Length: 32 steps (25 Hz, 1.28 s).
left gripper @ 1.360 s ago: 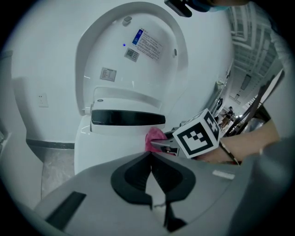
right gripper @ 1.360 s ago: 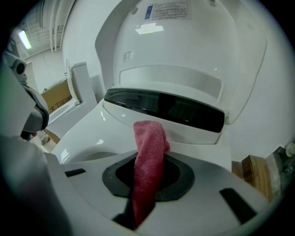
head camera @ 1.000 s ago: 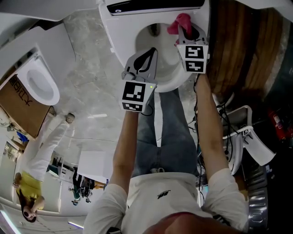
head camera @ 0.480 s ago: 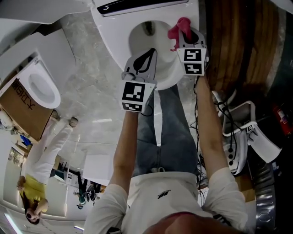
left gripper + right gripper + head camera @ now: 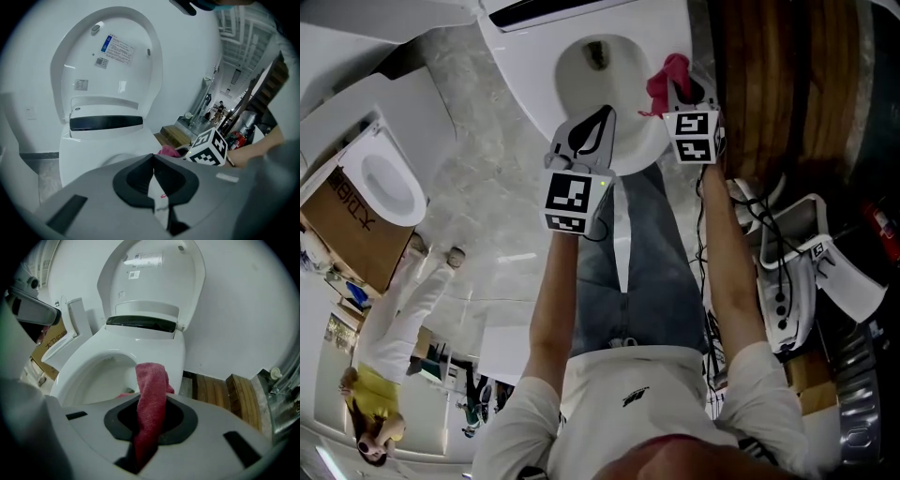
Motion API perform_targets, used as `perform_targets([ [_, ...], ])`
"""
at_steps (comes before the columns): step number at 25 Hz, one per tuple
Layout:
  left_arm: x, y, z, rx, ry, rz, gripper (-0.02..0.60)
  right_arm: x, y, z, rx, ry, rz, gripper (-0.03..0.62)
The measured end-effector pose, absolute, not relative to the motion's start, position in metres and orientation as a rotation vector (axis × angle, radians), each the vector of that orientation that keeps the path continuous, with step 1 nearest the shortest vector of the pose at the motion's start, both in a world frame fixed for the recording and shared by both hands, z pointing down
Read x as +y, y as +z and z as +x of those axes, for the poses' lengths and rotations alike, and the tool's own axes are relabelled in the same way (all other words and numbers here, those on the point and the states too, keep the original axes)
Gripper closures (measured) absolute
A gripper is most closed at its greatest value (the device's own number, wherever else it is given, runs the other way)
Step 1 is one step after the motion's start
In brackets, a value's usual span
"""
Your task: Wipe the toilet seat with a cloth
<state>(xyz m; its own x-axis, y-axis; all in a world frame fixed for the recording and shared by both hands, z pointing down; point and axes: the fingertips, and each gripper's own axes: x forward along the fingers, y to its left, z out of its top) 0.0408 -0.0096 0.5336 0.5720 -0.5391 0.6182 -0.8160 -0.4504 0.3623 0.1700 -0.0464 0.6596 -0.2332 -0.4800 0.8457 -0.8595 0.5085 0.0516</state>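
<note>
Here right tongs (image 5: pixel 680 89) clamp red cloth (image 5: pixel 667 77) over toilet seat (image 5: pixel 539 89) right edge; left tongs (image 5: pixel 598 117) closed, empty.

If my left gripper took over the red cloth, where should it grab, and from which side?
Probably the loose end of the red cloth standing up past the right gripper; its lower part is clamped there. Come from the bowl side, where the left gripper is.

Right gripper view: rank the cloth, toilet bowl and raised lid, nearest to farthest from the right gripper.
1. Cloth: clamped by the right gripper.
2. Toilet bowl: just ahead, slightly left.
3. Raised lid: upright at the back.
</note>
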Motion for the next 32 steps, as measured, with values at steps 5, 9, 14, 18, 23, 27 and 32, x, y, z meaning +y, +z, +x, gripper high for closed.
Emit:
perform_targets([
  [5, 0.006, 0.517, 0.04, -1.055, 0.562, 2.181, 0.571, -0.014, 0.631, 0.179, -1.878, 0.579, 1.163, 0.546],
  [9, 0.02, 0.489, 0.037, -1.039, 0.585, 2.198, 0.571, 0.006, 0.578, 0.174, -1.926, 0.581, 1.215, 0.546],
  [14, 0.029, 0.433, 0.023, -1.065, 0.587, 2.209, 0.571, 0.013, 0.488, 0.157, -2.034, 0.55, 1.261, 0.546],
  [18, 0.032, 0.38, 0.012, -1.111, 0.551, 2.206, 0.571, 0.016, 0.412, 0.139, -2.125, 0.474, 1.246, 0.546],
  [23, 0.034, 0.319, 0.007, -1.145, 0.52, 2.244, 0.571, 0.024, 0.325, 0.125, -2.221, 0.37, 1.209, 0.546],
  [27, 0.039, 0.267, 0.004, -1.171, 0.5, 2.275, 0.571, 0.039, 0.262, 0.124, -2.278, 0.341, 1.203, 0.546],
  [32, 0.05, 0.205, 0.003, -1.199, 0.48, 2.342, 0.571, 0.054, 0.193, 0.115, -2.347, 0.295, 1.192, 0.546],
])
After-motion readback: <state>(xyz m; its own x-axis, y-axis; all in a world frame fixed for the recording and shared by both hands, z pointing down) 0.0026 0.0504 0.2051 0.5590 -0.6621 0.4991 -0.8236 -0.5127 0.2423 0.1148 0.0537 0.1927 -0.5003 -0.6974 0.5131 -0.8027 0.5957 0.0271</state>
